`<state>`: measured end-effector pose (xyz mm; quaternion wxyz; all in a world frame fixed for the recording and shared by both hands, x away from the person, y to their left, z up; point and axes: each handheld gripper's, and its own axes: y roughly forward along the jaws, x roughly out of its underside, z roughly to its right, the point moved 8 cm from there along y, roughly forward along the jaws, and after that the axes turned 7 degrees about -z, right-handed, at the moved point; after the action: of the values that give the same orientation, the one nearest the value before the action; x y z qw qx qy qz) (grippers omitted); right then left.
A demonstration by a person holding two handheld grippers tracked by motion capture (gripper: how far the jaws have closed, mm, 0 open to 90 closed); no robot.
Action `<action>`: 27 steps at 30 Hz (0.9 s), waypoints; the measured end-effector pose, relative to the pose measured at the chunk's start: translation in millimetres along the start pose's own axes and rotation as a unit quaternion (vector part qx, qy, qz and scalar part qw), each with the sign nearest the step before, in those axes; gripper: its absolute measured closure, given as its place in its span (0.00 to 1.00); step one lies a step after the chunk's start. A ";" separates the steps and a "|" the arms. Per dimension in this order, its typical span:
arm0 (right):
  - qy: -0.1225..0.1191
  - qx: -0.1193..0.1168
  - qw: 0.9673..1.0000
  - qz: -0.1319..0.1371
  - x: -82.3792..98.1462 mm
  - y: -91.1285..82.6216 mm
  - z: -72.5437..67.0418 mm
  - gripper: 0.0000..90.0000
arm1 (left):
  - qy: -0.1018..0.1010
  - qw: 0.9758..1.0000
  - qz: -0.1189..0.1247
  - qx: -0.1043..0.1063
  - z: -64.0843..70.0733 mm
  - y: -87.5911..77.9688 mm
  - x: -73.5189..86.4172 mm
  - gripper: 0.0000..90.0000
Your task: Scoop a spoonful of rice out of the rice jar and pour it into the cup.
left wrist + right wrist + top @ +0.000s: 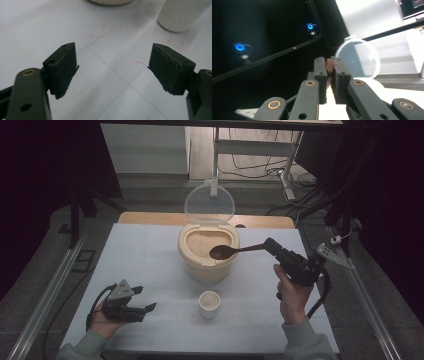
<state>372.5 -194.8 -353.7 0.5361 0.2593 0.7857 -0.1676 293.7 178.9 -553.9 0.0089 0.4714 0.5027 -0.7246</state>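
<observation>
Right claw (270,245) clamped on the handle of a brown spoon (223,252), bowl held just above the grain in the open cream container (207,265). Clear lid (209,203) tilted up behind. Small white cup (209,303) on the white surface (150,270), just in front of the container. Left claw (112,67) spread wide, gripping nothing, low over the surface, possibly resting on it.
</observation>
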 end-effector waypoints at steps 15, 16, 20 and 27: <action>-0.029 0.063 0.997 -0.027 -13.3 29.4 20.0 0.92 | -0.003 1.000 -0.002 0.005 -1.7 0.0 1.1 0.25; -0.029 0.063 0.997 -0.027 -13.3 29.4 20.0 0.92 | -0.003 1.000 -0.003 0.005 -1.7 0.3 1.3 0.25; -0.038 0.080 0.995 -0.035 -13.5 32.6 23.9 0.92 | -0.002 1.000 -0.004 0.007 -1.6 0.5 1.4 0.25; -0.068 0.110 0.990 -0.060 -9.3 43.5 28.7 0.92 | -0.002 1.000 -0.006 0.008 -2.1 1.1 2.0 0.25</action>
<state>422.4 -177.2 -355.1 0.5456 0.2571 0.7383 -0.3019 294.6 180.8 -556.2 0.0016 0.4668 0.5000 -0.7295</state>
